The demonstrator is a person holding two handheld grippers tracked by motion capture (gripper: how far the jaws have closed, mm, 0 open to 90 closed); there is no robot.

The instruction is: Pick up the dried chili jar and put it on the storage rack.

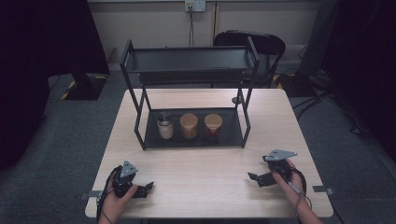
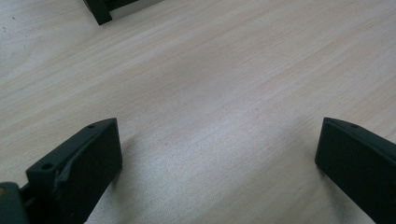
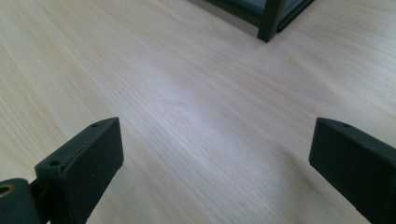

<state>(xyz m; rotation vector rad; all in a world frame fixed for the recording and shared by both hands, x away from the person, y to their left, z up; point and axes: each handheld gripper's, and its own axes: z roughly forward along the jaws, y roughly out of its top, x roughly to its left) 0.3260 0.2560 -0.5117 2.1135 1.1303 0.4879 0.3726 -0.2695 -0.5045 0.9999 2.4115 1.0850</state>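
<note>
Both of your grippers rest near the bottom of the high view, the left gripper (image 1: 145, 187) at lower left and the right gripper (image 1: 253, 178) at lower right, each with its jaws spread wide and nothing between them but bare table (image 1: 201, 168). The things nearest your reach are three jars at the centre of the frame, standing in a row on the bottom tray of the black rack (image 1: 194, 140): a pale jar with a dark top (image 1: 165, 126) on the left, a cork-lidded jar (image 1: 189, 126) in the middle, and a second cork-lidded jar with darker contents (image 1: 213, 127) on the right. They look like glass, so judge them stiff, smooth, breakable and fairly weighty; take one around the body below the lid, squarely, since a lid may lift off. The jars stand close together, leaving little room for a jaw between them. The rack's front posts and upper shelf (image 1: 187, 63) hem the approach, so come in low from the front.
</note>
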